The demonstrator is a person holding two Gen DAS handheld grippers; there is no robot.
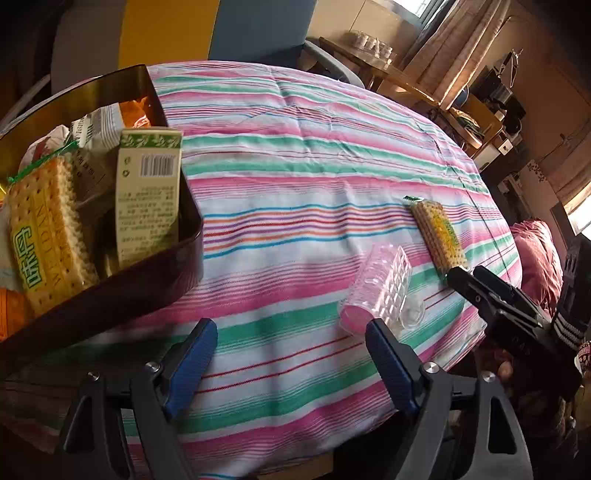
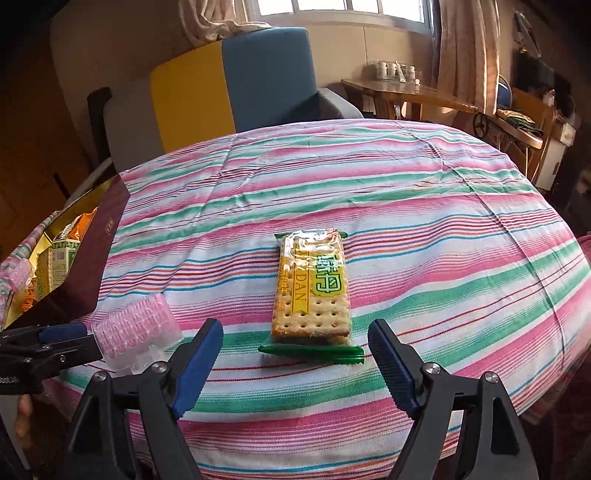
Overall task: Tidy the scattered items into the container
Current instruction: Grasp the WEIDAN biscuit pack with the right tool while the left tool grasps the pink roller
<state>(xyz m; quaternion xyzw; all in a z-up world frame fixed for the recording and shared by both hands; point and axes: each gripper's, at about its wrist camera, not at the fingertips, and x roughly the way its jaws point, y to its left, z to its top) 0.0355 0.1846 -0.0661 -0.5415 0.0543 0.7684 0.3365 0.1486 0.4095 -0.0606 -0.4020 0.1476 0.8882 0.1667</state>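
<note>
Now both grippers gape wide and hold nothing — the right gripper (image 2: 295, 354) frames the cracker packet (image 2: 312, 291) lying flat on the striped counter (image 2: 424, 229). Left gripper (image 1: 291, 354) hovers beside the pink roller (image 1: 376, 291) — the container (image 1: 177, 254), far left, already holds snacks.

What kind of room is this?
Most likely a lived-in home: a striped cloth covers the table, curtains hang by the window, and a blue and yellow chair stands behind.
</note>
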